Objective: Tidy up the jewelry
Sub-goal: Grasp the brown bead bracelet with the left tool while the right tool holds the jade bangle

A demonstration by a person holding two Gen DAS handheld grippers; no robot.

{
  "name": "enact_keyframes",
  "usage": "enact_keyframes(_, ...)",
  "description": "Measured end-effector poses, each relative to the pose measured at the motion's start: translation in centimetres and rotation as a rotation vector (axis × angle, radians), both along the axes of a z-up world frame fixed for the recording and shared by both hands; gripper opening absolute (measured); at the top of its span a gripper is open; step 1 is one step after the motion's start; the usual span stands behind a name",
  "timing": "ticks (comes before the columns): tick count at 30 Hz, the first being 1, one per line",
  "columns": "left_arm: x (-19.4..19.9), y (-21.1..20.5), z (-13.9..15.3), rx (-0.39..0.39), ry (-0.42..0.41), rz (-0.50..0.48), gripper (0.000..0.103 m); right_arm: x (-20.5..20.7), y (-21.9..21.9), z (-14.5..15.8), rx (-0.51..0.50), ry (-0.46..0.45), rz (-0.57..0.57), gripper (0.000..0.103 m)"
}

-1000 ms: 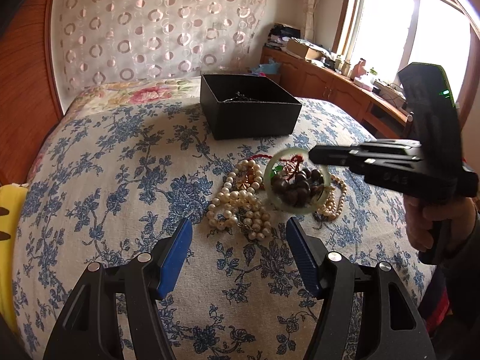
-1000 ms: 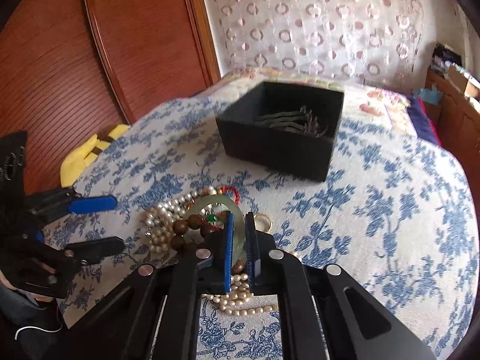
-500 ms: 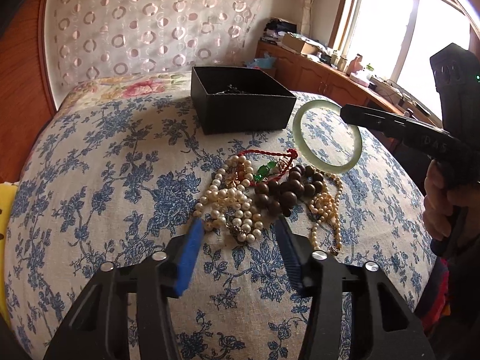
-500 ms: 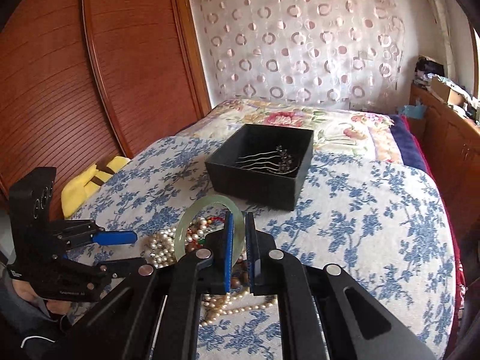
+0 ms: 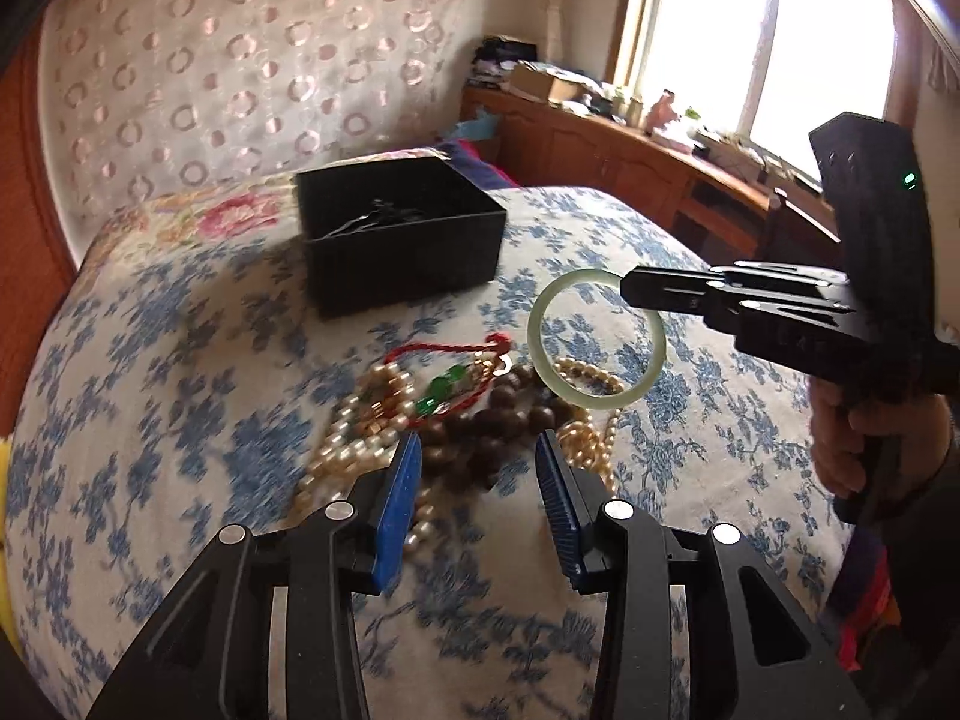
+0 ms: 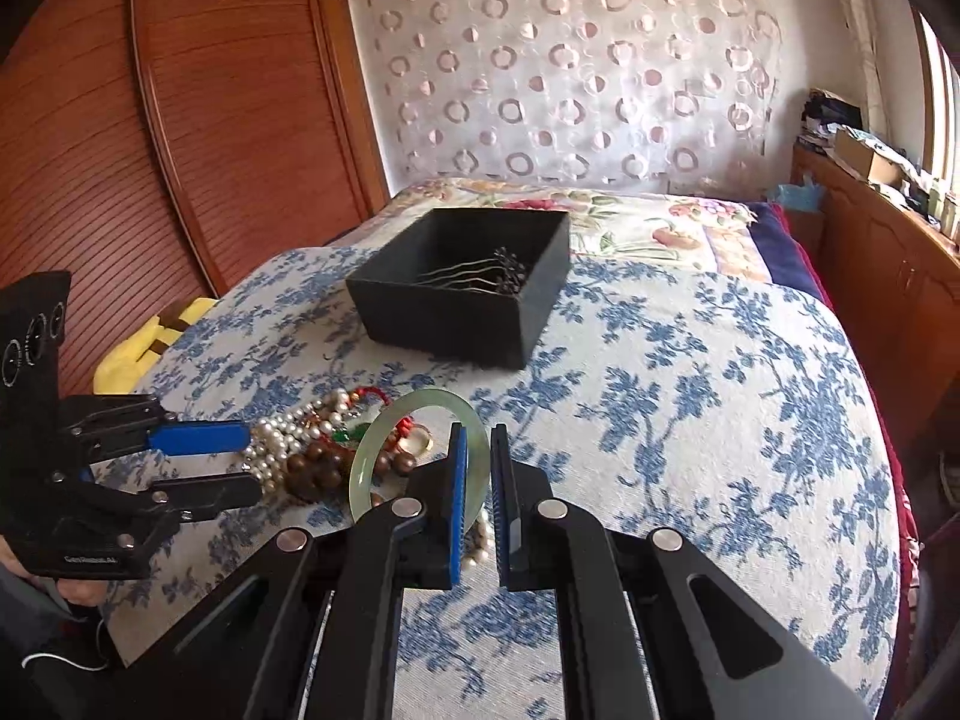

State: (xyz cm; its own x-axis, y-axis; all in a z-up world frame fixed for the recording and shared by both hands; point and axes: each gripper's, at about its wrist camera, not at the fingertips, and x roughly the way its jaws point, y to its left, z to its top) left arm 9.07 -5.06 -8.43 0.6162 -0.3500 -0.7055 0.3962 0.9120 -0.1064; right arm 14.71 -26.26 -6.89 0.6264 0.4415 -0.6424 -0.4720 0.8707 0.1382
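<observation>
Pinching the pale green jade bangle (image 6: 414, 450) by its rim, the right gripper (image 6: 478, 480) has its two blue pads closed on the ring, which stands on edge clear of the bedspread; from the left wrist view the bangle (image 5: 597, 339) hangs in the air off the tip of the right gripper (image 5: 630, 288), above the right side of the jewelry pile. The left gripper (image 5: 477, 480) is spread wide with nothing between its blue pads, and it sits low over the near edge of the pile; seen from the right wrist, the left gripper (image 6: 240, 462) has one finger on each side of the heap's left end.

The pile lies near the middle of the blue-flowered bedspread (image 6: 690, 390). A pearl necklace (image 5: 354, 450) sprawls on its left side, a bracelet of dark brown wooden beads (image 5: 498, 426) sits in the centre, a red cord with green beads (image 5: 447, 387) lies across the top, and a second strand of cream-coloured beads (image 5: 591, 378) runs along the right, partly behind the bangle.

Farther toward the head of the bed stands an open black box (image 6: 462, 324), well apart from the pile, with a few thin metal hairpins (image 6: 486, 276) lying inside it. A yellow cloth (image 6: 150, 336) shows at the left edge of the bed.
</observation>
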Motion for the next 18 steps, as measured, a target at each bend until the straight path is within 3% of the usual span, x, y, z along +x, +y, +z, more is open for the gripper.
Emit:
enact_keyframes(9,2.1,-2.4,-1.5,0.114,0.013,-0.025,0.037,0.3,-1.0,0.1,-0.009,0.0,-0.02,0.009)
enact_keyframes(13,2.3,-2.7,-1.7,0.152,0.013,-0.035,0.015,0.5,-1.2,0.5,-0.014,-0.002,-0.022,0.009)
enact_keyframes(18,2.1,-2.6,-1.4,0.152,-0.004,-0.04,0.014,0.6,-0.9,1.1,-0.026,-0.009,-0.02,0.009)
